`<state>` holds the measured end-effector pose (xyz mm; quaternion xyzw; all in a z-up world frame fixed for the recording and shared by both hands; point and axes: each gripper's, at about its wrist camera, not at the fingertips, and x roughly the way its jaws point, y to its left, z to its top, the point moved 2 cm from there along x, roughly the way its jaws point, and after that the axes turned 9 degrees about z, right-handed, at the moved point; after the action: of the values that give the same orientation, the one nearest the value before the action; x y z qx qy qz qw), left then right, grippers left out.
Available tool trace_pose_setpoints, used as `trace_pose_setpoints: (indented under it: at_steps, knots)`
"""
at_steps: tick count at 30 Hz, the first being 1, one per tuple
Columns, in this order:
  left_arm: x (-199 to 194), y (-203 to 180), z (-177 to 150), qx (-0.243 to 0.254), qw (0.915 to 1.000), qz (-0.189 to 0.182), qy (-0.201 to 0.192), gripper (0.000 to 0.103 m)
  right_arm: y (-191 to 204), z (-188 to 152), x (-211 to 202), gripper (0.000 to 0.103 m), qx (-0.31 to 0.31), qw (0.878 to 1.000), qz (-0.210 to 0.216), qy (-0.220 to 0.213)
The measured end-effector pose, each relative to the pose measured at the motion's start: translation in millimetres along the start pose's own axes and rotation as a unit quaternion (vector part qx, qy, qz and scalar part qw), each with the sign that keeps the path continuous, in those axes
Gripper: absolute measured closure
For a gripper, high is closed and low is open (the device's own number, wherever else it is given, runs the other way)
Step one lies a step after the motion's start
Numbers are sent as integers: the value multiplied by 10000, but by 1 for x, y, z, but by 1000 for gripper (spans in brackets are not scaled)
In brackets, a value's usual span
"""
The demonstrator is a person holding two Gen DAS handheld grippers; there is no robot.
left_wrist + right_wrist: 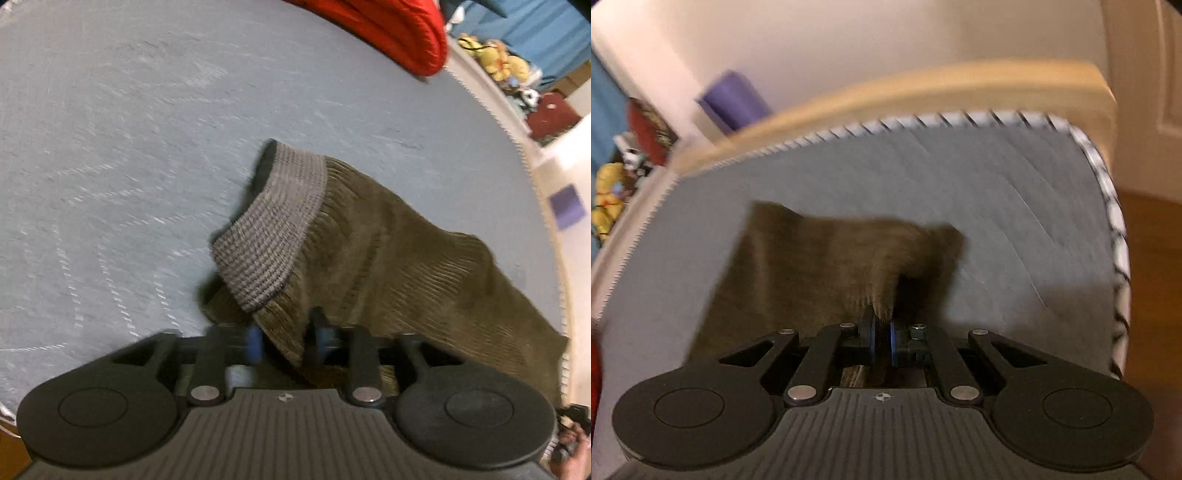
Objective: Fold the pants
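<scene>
Olive corduroy pants (388,251) lie on the grey mattress (129,147), long axis from frame centre to lower right, grey ribbed waistband (269,225) pointing upper left. Left gripper (284,341) and right gripper (882,332) fingers both pinch the fabric. Red blanket (399,33) top right.

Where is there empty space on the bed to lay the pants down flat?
Bare grey mattress lies left of the pants, up to the red bedding. More bare mattress lies right of them, toward the striped edge. The side near the toys is crowded.
</scene>
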<state>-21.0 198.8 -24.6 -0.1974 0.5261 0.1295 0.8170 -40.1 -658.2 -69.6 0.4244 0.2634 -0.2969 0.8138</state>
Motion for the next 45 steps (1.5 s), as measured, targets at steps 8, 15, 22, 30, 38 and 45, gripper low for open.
trace_pose_setpoints:
  at_steps: [8,15,22,30,38,45]
  knots:
    - [-41,3,29,-265,9894,280,-1397,42,2,-7,-6,96,-182,9993,-244,-193]
    - [0,-32,27,677,9929,-58,-973,101,4,-15,-14,96,-139,9973,-624,-352]
    - [16,-32,34,531,9965,-42,-651,97,8,-8,-33,56,50,9906,-1006,-930]
    - [-10,-58,46,792,9852,-556,-1418,95,33,-1,-63,51,-621,9778,-795,-1836]
    - [3,-124,36,2145,9641,-344,-1528,95,46,-8,-47,51,-931,9861,-281,-1345]
    - [83,-98,56,1873,9766,604,-872,101,42,-10,-32,50,-730,9926,-294,-922]
